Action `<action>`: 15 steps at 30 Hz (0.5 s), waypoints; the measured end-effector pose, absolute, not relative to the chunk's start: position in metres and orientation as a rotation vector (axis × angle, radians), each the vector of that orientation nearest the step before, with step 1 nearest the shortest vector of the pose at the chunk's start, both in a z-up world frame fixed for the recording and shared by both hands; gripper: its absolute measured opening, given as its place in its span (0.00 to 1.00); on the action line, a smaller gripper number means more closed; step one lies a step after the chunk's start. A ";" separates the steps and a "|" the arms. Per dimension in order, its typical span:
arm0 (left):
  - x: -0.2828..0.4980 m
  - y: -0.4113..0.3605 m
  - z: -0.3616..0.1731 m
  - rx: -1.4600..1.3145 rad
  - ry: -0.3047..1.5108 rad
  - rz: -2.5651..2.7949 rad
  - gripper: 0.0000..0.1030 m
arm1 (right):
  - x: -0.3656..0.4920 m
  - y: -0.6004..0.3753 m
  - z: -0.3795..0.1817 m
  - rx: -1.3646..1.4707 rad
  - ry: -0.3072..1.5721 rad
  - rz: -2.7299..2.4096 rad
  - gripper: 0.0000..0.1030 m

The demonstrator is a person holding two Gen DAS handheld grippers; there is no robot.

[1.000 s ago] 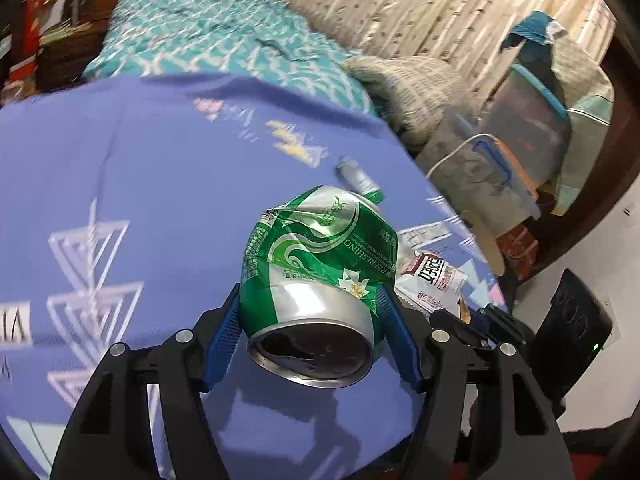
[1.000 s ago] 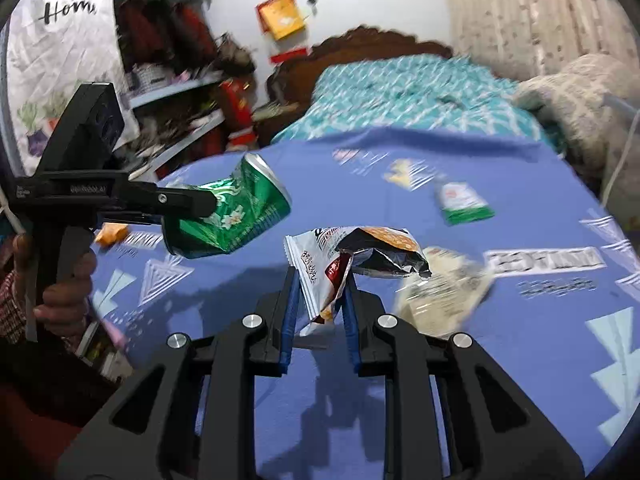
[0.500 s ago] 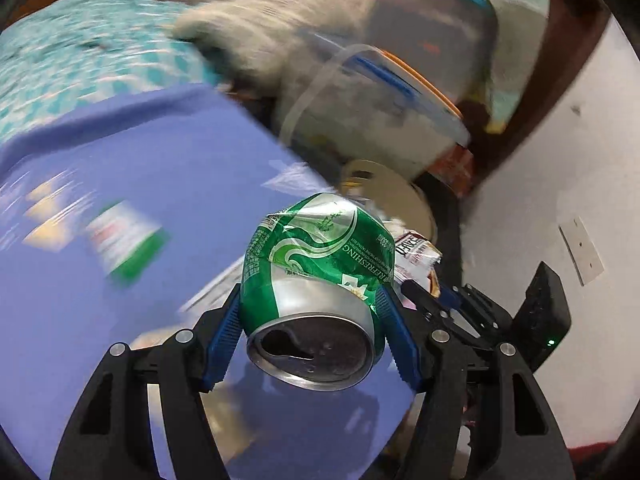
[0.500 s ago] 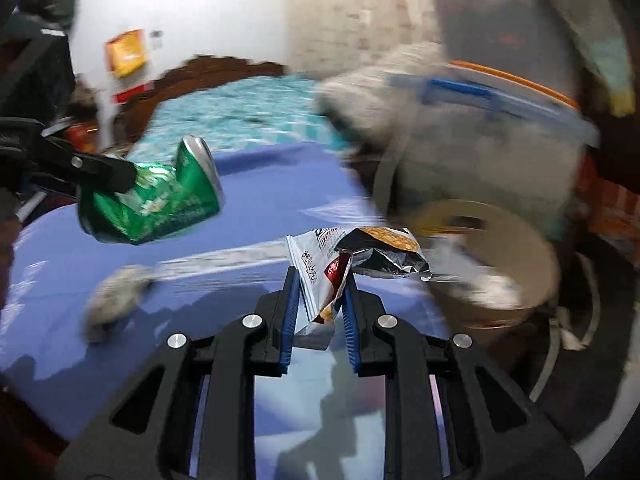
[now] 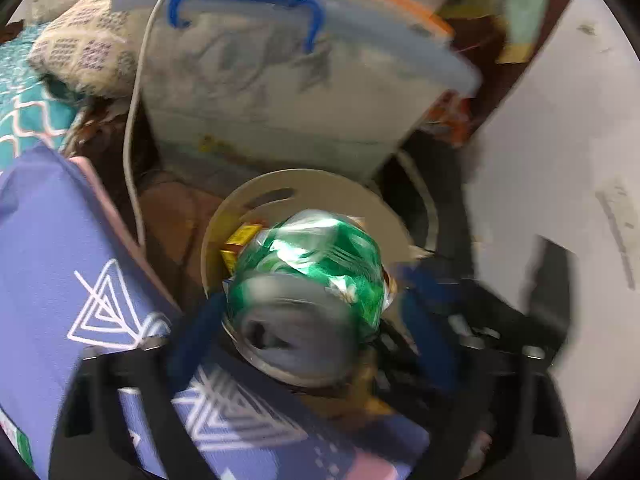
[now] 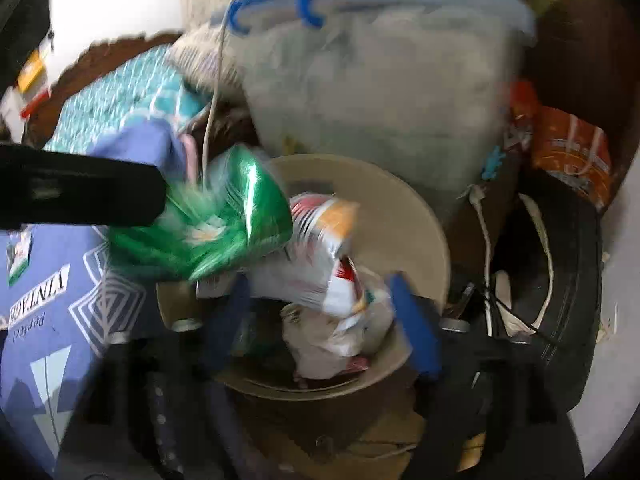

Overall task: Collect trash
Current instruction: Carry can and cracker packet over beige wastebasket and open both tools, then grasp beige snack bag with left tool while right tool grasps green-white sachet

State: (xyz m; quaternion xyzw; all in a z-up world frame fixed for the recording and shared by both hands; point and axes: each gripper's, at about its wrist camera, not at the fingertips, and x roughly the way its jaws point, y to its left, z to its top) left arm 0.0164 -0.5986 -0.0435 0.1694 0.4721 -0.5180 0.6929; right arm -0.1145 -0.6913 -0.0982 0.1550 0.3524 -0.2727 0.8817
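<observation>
In the left wrist view a crushed green can [image 5: 308,280], blurred, sits between the wide-apart blue pads [image 5: 192,344] of my left gripper [image 5: 308,332]. The jaws are opening and the right pad stands clear of the can, directly over a round beige bin [image 5: 320,184]. In the right wrist view my right gripper [image 6: 320,326] is also opening. A white, red and orange snack bag [image 6: 320,256] hangs loose between its spread pads [image 6: 412,332], above the bin [image 6: 432,240]. The can [image 6: 224,220] and a left gripper finger [image 6: 80,200] show at the left.
The bin holds crumpled wrappers [image 6: 340,340] and a yellow packet [image 5: 240,240]. Behind it stands a clear storage box [image 5: 280,92] with a blue handle and a white cable [image 5: 132,140]. The blue-clothed table [image 5: 48,240] is at the left, with a black tyre-like ring [image 6: 572,280] and an orange bag [image 6: 572,156] at the right.
Both grippers swung off the table to above the bin. Their jaws, which were shut on the can and the snack bag, have spread and both items are coming free.
</observation>
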 end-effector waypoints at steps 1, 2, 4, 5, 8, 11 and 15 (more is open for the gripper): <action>0.018 -0.601 -0.045 0.377 1.055 -1.149 0.87 | -0.122 -0.691 -0.096 0.338 0.704 -0.569 0.74; 0.020 -0.600 -0.045 0.368 1.063 -1.155 0.87 | -0.130 -0.689 -0.094 0.355 0.679 -0.576 0.74; 0.022 -0.594 -0.039 0.332 1.060 -1.172 0.87 | -0.150 -0.682 -0.089 0.383 0.606 -0.593 0.74; 0.022 -0.588 -0.034 0.324 1.045 -1.177 0.87 | -0.159 -0.676 -0.084 0.400 0.574 -0.595 0.74; 0.019 -0.563 -0.019 0.319 1.014 -1.202 0.87 | -0.176 -0.658 -0.074 0.453 0.513 -0.585 0.66; 0.013 -0.522 -0.005 0.305 0.982 -1.226 0.87 | -0.175 -0.633 -0.063 0.493 0.477 -0.492 0.50; 0.015 -0.446 0.007 0.259 0.987 -1.238 0.87 | -0.138 -0.593 -0.049 0.500 0.518 -0.287 0.37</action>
